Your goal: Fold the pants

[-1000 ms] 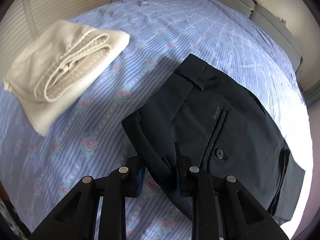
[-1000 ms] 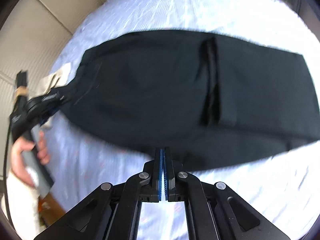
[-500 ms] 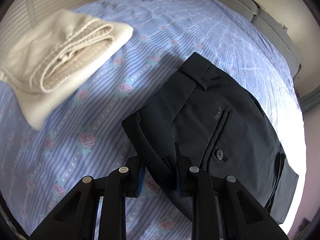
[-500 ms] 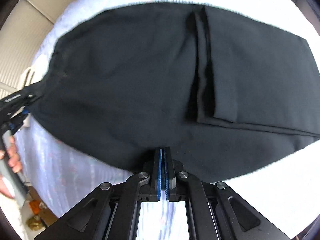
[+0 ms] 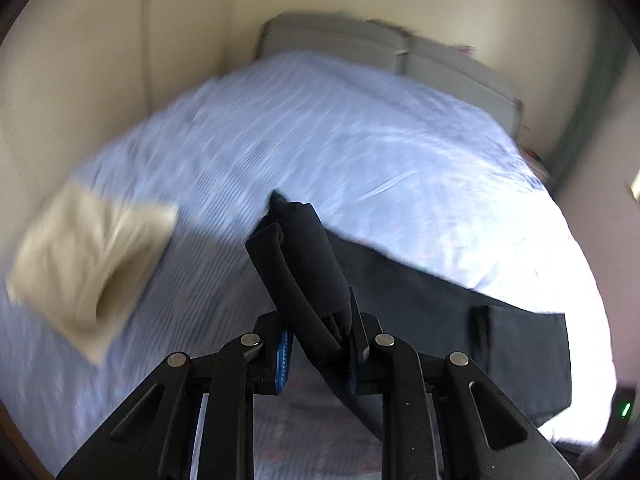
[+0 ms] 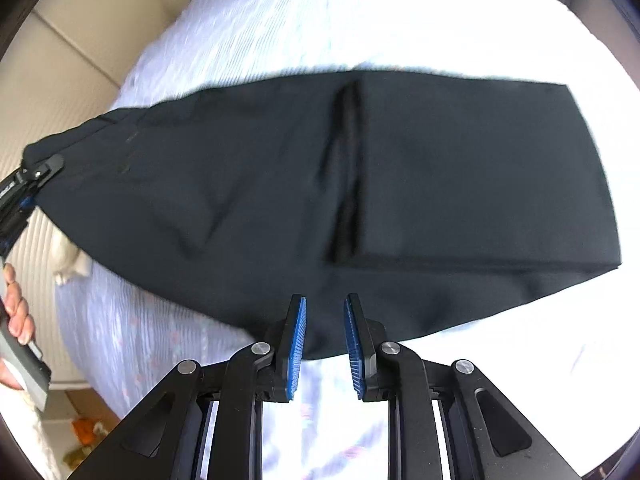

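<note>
Black pants (image 6: 360, 184) spread across a bed (image 5: 360, 140) covered in a pale blue striped sheet, lying mostly flat and partly folded, with one layer doubled over the other and a dark ridge of fabric running across the middle. Waistband end bunched into a thick roll and lifted off the sheet at the left of the right wrist view, the rest of the cloth trailing away to the right. Left tongs (image 5: 318, 344) clamped on that rolled waistband, blue pads pressed into the fabric on both sides, pointing steeply down toward the bed; seen again from the right wrist camera at the far left edge (image 6: 24, 184), with a hand (image 6: 16, 312) around the grey handle below. Right tongs (image 6: 325, 340) standing a little apart, jaws just opened, blue pads facing each other with a clear gap; near edge of the pants lying below that gap, neither pad pressing on the cloth, nothing held. Folded cream garment (image 5: 88, 264) resting on the sheet to the left of the pants, well apart from them, blurred in the left wrist view; a small corner of it showing under the lifted cloth in the other view. Grey padded headboard (image 5: 380, 48) at the far end of the bed against a cream wall (image 5: 100, 40). Right side of the sheet washed out by strong light.
</note>
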